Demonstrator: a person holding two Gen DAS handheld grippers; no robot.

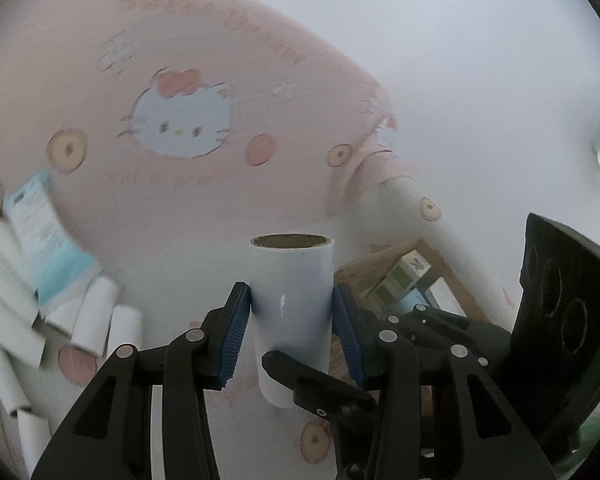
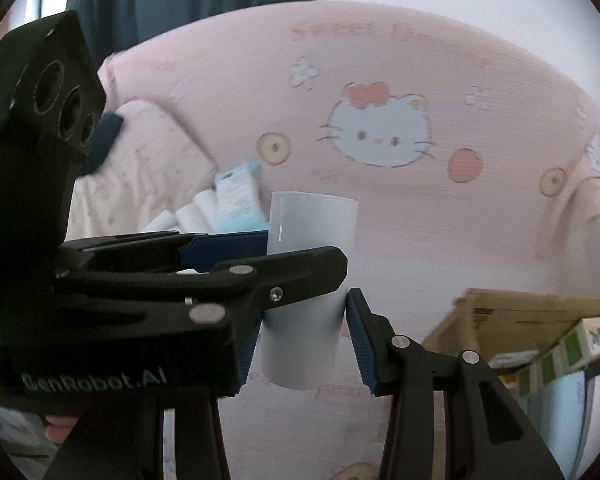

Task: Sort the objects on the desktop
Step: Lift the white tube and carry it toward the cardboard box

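Two grippers met on one white roll (image 1: 292, 300), which stood upright at the centre of both views above a pink cartoon-cat cloth (image 1: 100, 60) that filled most of each frame. Largest after the cloth, a cardboard box (image 2: 512, 316) sat at the lower right of the right wrist view, with a green-and-white carton (image 2: 580, 340) lying inside it. At the lower left of the left wrist view, a heap of white tubes (image 1: 88, 320) lay jumbled on the cloth beside a light blue packet (image 1: 48, 240). The left gripper (image 1: 292, 308) pinched the roll, its blue pads pressed against both sides of the roll's middle. The right gripper (image 2: 304, 340) reached in from the side and held the same roll lower down, one blue pad flat against its right side, the other pad mostly hidden behind the left gripper's black body. The roll's brown cardboard core showed at its open top end.
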